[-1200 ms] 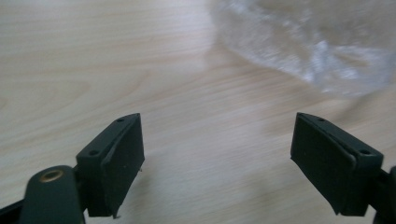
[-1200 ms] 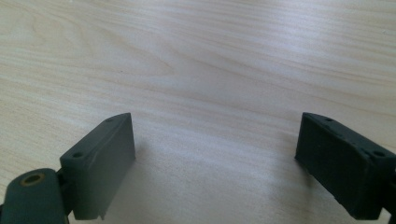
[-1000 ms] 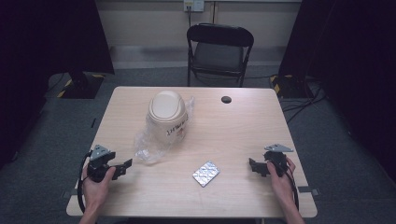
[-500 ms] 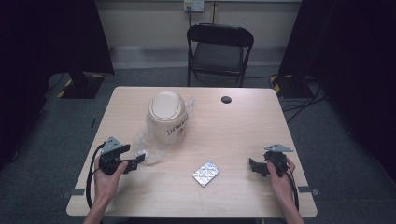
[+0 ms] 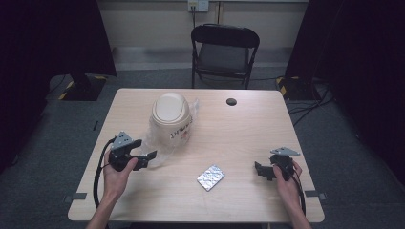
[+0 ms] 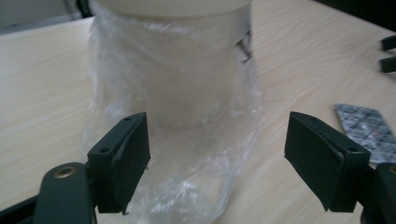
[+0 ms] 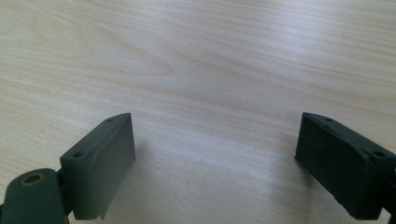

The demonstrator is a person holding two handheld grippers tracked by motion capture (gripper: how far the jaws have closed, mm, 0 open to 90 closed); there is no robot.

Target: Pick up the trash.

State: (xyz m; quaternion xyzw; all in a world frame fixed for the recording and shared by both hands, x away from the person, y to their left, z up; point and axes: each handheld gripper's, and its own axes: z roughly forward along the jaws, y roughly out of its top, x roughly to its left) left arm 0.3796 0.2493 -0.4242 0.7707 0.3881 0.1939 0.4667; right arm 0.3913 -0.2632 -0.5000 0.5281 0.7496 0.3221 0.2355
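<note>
- Clearly soft and slippery, the crinkled clear plastic bag (image 6: pixel 187 154) wraps a cream lidded bin (image 5: pixel 171 119) at the far left of the pale wooden table (image 5: pixel 248 129); best pinched at its loose near fold.
- Left gripper (image 5: pixel 149 157) has just been closing, jaws apart around that fold, not yet pressing.
- Silver foil blister pack (image 5: pixel 210 177) lies near centre.
- Right gripper (image 5: pixel 258 170) rests released at the near right.

A folding chair (image 5: pixel 225 53) behind the table (image 5: pixel 248 129) — a small black disc (image 5: pixel 231 101) on it.
</note>
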